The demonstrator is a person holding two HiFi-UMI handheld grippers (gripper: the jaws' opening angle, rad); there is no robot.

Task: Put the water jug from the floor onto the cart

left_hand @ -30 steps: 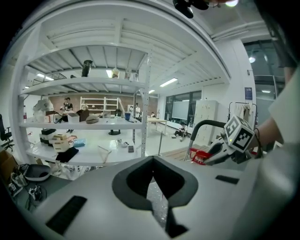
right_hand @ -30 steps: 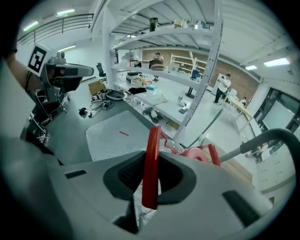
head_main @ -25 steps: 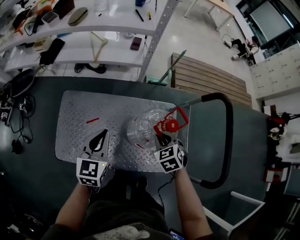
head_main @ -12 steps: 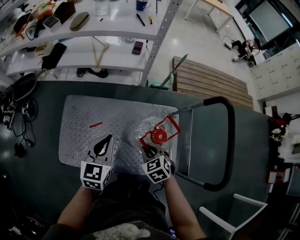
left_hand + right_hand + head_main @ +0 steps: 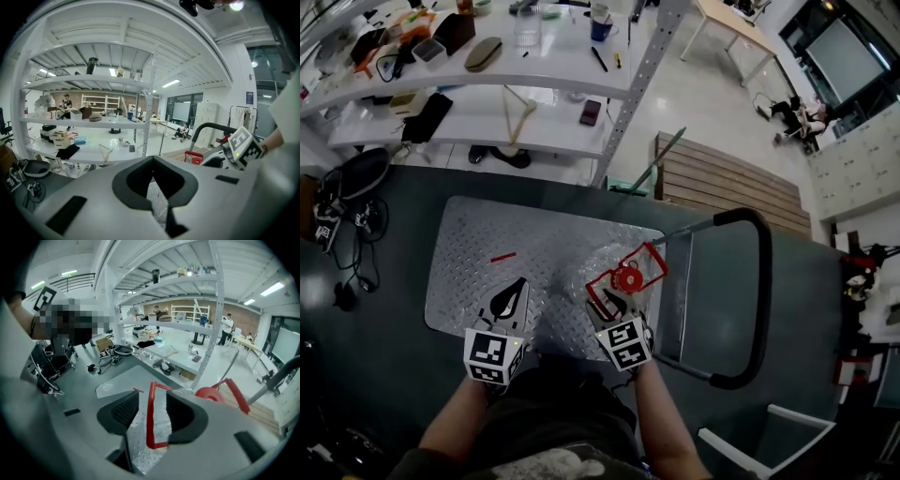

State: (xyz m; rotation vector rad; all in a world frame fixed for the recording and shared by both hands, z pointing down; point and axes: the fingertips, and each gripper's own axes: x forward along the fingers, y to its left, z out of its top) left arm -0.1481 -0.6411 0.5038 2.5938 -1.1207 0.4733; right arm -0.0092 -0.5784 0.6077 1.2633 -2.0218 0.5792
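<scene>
The clear water jug (image 5: 581,270) stands on the cart's metal deck (image 5: 478,244), its red cap (image 5: 627,278) and red carry handle (image 5: 623,267) facing up. My right gripper (image 5: 610,302) sits at the near end of that handle. Its jaws have just been opening. In the right gripper view the handle bar (image 5: 151,420) stands between the spread jaws of the right gripper (image 5: 153,401), close to the right pad (image 5: 180,411), with a gap on the left. My left gripper (image 5: 517,287) hovers over the deck left of the jug, shut and empty; its tips (image 5: 152,159) meet.
The cart's black push bar (image 5: 759,281) curves round on the right. A white shelf unit (image 5: 534,56) with many small items stands beyond the cart. A wooden pallet (image 5: 731,183) lies at the back right, and cables (image 5: 347,234) lie on the floor at the left.
My right gripper has shifted left over the deck with the jug's handle, and its jaws have spread apart off the handle. The left gripper edged slightly forward.
</scene>
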